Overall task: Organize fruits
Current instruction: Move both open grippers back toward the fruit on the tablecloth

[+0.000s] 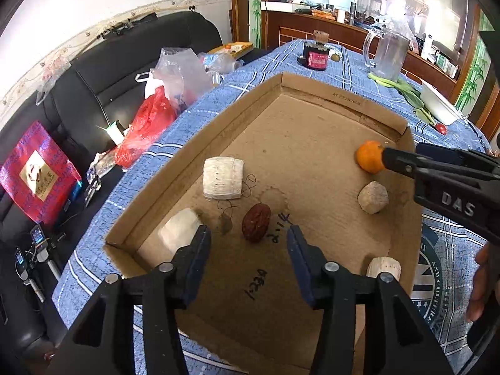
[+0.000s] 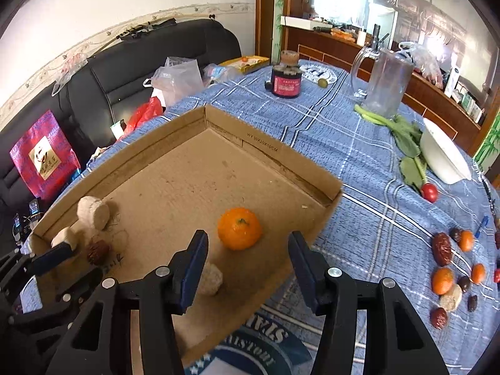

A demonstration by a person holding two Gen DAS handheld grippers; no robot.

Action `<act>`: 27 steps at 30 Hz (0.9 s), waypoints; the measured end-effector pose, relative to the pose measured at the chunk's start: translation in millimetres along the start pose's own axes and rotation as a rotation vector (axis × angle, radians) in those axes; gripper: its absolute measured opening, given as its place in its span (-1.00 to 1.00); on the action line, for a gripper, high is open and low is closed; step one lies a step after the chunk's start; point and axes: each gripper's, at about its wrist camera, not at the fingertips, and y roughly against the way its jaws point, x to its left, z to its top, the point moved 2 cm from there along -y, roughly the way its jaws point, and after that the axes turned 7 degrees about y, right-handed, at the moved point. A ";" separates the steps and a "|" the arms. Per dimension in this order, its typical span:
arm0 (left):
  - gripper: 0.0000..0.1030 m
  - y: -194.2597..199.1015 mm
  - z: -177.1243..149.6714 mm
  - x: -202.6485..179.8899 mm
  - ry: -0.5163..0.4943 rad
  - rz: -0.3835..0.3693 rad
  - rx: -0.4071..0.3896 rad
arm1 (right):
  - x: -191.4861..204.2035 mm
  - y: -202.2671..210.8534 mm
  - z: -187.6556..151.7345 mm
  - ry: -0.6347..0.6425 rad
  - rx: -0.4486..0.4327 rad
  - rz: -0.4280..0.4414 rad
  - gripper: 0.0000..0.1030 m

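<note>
A shallow cardboard tray (image 1: 343, 100) (image 2: 265, 150) lies on the blue checked tablecloth. In the left wrist view a wrinkled red date (image 1: 256, 222) rests on the tray floor between the tips of my left gripper (image 1: 248, 234), which is open and not touching it. In the right wrist view an orange (image 2: 240, 228) (image 1: 370, 156) sits on the tray floor just ahead of my right gripper (image 2: 247, 240), whose open jaws stand on either side of it without pressing. Several pale chunks (image 1: 222, 178) (image 2: 93, 212) also lie in the tray.
Loose dates (image 2: 442, 248) and small oranges (image 2: 442, 279) lie on the cloth right of the tray. Farther back stand a glass mug (image 2: 386, 82), a red-labelled jar (image 2: 286, 82), a white bowl (image 2: 443, 156) and leafy greens (image 2: 406, 137). A black sofa (image 1: 131, 62) with bags is on the left.
</note>
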 end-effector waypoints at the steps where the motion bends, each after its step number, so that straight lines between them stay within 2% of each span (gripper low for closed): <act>1: 0.03 2.5 -0.4 -0.6 -0.001 0.001 -0.005 | -0.8 4.4 -1.6 -0.001 -0.006 -0.002 0.12; 4: 0.16 10.3 -1.6 -4.4 -0.002 0.007 -0.027 | -4.3 20.4 -10.9 -0.011 -0.018 -0.002 0.12; 8: 0.19 18.4 -2.3 -14.0 -0.009 0.005 -0.045 | -14.1 39.2 -28.1 -0.037 -0.030 -0.022 0.12; 10: 0.27 22.9 -3.0 -22.6 -0.018 -0.005 -0.054 | -22.0 49.3 -41.3 -0.056 -0.030 -0.033 0.13; 12: 0.35 28.4 -5.2 -34.6 -0.033 -0.016 -0.069 | -29.8 57.0 -53.6 -0.082 -0.026 -0.038 0.14; 17: 0.40 38.7 -8.4 -70.9 -0.084 -0.066 -0.083 | -52.2 78.6 -89.9 -0.149 -0.008 -0.077 0.19; 20: 0.50 44.7 -11.7 -97.0 -0.128 -0.096 -0.093 | -69.0 94.4 -113.6 -0.206 -0.009 -0.113 0.34; 27: 0.51 50.1 -22.4 -154.0 -0.212 -0.154 -0.080 | -119.6 133.4 -161.8 -0.325 -0.029 -0.244 0.34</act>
